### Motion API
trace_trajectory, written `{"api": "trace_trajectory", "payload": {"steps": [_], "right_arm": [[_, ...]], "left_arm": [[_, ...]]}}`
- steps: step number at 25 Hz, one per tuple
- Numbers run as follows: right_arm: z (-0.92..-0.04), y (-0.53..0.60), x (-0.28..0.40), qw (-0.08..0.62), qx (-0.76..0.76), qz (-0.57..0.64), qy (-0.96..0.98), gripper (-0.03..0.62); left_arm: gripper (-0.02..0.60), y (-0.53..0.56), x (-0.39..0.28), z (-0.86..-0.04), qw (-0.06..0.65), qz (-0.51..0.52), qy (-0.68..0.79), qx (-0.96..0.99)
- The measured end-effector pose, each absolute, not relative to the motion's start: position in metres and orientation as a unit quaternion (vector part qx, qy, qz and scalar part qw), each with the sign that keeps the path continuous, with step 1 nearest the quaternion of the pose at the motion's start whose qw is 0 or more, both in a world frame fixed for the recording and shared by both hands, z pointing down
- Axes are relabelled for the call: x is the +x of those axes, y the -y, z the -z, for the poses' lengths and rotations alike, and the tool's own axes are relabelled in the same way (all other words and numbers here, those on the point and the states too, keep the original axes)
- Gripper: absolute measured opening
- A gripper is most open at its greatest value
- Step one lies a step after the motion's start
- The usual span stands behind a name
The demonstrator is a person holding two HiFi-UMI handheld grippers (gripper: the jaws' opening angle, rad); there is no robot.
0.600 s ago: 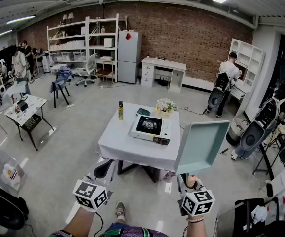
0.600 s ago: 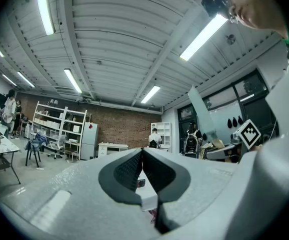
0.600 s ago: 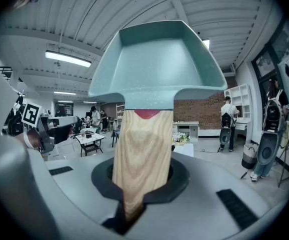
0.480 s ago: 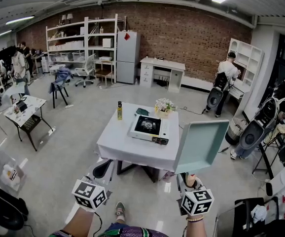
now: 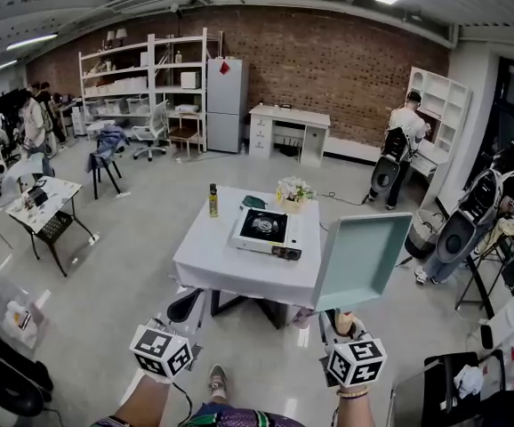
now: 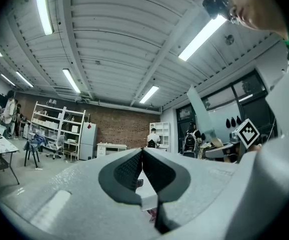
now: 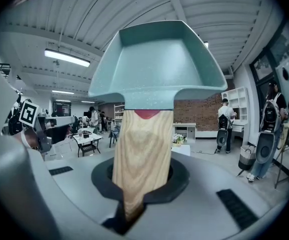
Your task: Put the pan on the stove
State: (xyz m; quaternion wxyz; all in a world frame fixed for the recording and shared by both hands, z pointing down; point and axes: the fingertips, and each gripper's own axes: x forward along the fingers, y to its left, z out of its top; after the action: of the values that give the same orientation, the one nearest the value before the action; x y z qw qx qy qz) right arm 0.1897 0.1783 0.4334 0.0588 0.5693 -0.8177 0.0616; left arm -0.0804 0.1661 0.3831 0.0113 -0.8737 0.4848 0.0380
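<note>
One teal sq. pan (image 5: 362,261), wood handle (image 7: 142,154), upright.

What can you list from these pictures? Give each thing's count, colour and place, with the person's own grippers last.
pan: one, teal with a wooden handle, held out in the right gripper, right of the table in the head view
portable gas stove: one, white with a black top, on the table
table: one, white cloth, mid-floor
bottle: one, yellowish with a dark cap, table's far left corner
flowers: one bunch, pale, table's far edge
fridge: one, pale grey, against the brick wall
shelving rack: one, white, left of the fridge
left gripper: one, grey, shut, empty
right gripper: one, grey, shut on the pan's handle
</note>
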Motion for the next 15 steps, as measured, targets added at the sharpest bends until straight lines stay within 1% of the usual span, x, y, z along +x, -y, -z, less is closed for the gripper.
{"api": "trace_trajectory", "payload": {"steps": [9,15], "right_arm": [[-0.4333,-0.1780,0.1891,0.063,0.569,-0.052,0.818,0.040],[-0.4329,-0.1766,0.1906,0.053,0.565,-0.058,0.822,0.041]], "left_arm": [[0.018,-0.1662,-0.0774,-0.3785,0.010,-0.042,-0.484,-0.874],[0.018,-0.1630,-0.0757,-0.3812,0.015,-0.038,-0.484,-0.874]]}}
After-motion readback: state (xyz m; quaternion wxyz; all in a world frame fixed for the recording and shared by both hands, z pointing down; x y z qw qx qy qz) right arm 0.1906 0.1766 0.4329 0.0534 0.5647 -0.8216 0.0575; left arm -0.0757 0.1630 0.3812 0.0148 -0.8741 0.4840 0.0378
